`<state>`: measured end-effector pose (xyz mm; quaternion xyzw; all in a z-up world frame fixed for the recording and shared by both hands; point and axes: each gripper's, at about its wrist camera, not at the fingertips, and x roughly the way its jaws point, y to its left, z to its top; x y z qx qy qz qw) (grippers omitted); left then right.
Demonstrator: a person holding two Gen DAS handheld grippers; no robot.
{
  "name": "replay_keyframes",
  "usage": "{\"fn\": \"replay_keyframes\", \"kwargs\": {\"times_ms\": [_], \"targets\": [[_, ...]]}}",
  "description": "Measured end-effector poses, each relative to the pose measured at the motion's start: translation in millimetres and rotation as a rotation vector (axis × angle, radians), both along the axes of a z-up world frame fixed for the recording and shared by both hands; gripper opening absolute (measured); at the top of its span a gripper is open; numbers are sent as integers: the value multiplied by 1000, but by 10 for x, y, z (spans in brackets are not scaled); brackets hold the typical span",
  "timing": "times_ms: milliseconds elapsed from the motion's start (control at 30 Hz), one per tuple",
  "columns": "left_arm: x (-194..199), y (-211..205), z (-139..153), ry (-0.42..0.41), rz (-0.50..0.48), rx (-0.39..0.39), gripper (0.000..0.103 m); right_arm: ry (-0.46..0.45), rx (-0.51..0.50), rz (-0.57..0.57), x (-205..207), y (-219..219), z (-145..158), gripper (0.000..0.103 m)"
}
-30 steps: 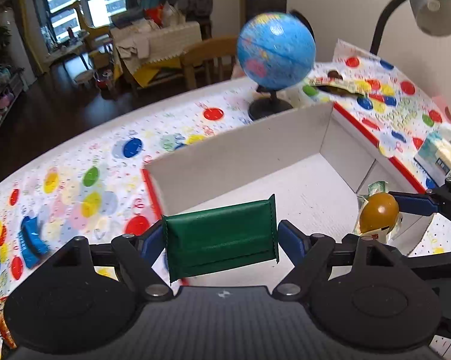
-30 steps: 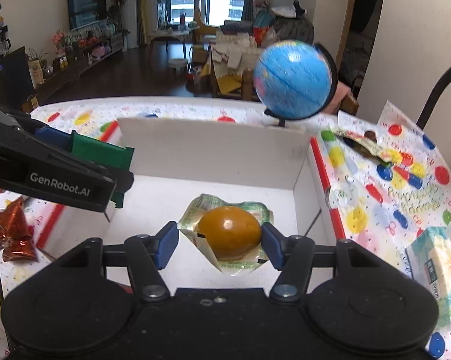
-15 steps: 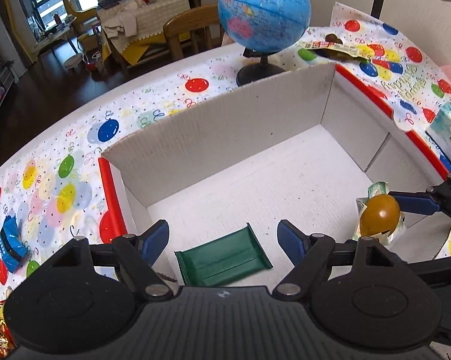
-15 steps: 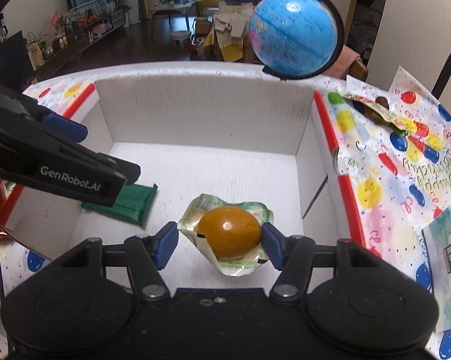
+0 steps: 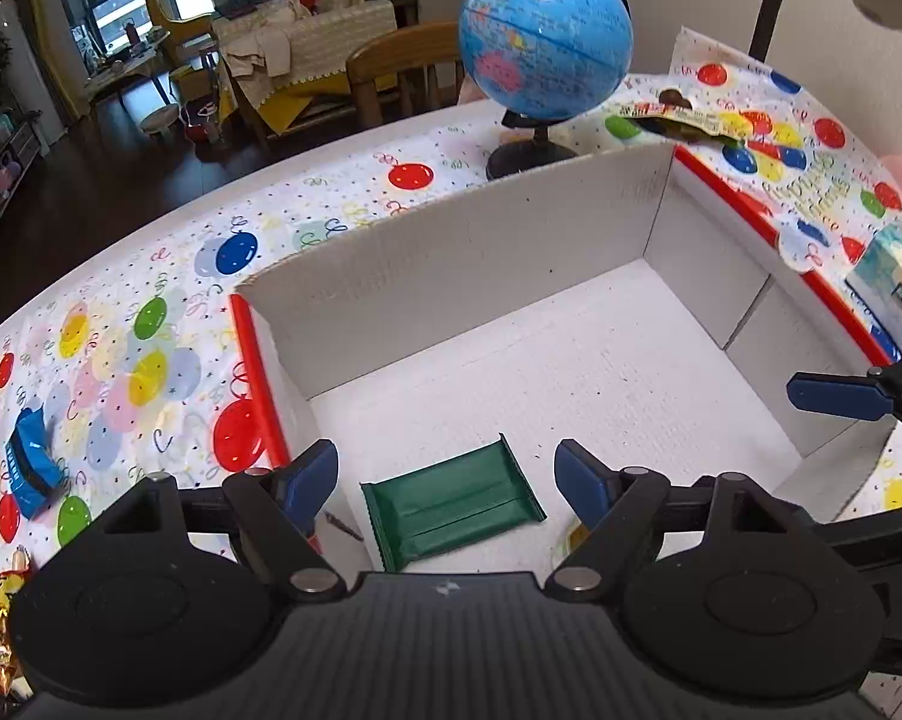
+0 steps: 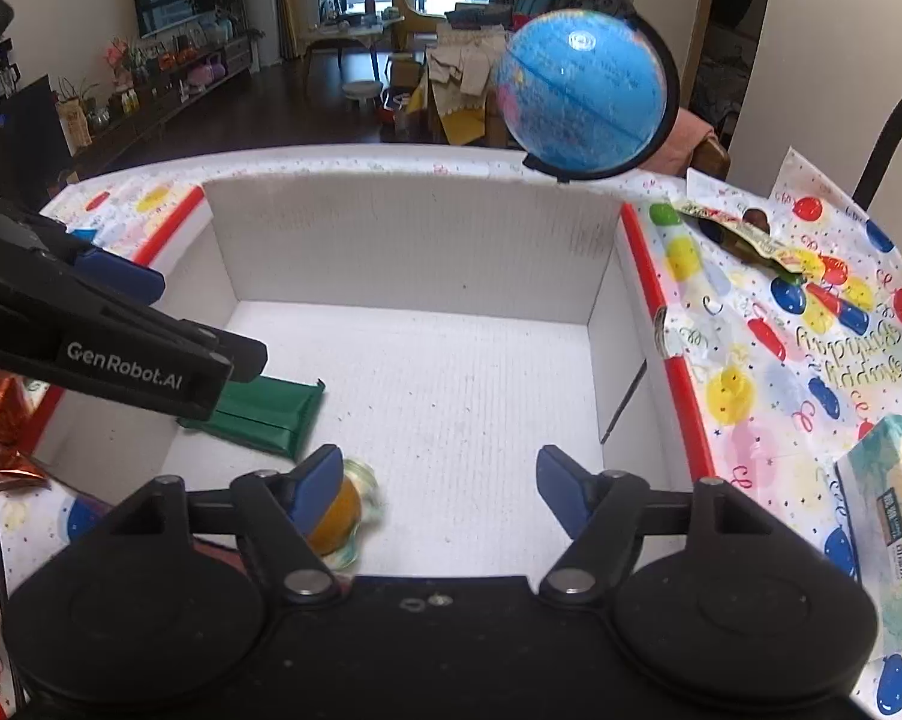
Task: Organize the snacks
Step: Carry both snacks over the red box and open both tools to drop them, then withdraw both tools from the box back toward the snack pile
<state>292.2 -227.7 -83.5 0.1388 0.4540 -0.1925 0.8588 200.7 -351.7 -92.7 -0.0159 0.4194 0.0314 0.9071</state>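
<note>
Your left tongs (image 5: 445,474) hang open above the green packet (image 5: 451,501) on the white box (image 6: 415,240) floor; your right tongs (image 6: 433,480) are opening, the orange-yolk snack (image 6: 337,519) beside one pad.

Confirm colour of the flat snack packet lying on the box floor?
Dark green. The snack packet shows best in the left wrist view, flat on the white box floor.

"GenRobot.AI" stood in white letters on the side of the left claw (image 6: 121,324). The balloon-print cloth (image 6: 811,348) over the bench carried "Happy Birthday", upside down. The tissue box (image 6: 895,516) print was too small to read.
</note>
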Motion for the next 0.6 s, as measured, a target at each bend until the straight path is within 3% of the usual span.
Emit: {"fn": "replay_keyframes", "kwargs": {"times_ms": [600], "targets": [[-488, 546, 548, -124, 17, -90, 80, -151, 1, -11, -403, 337, 500, 86]]}}
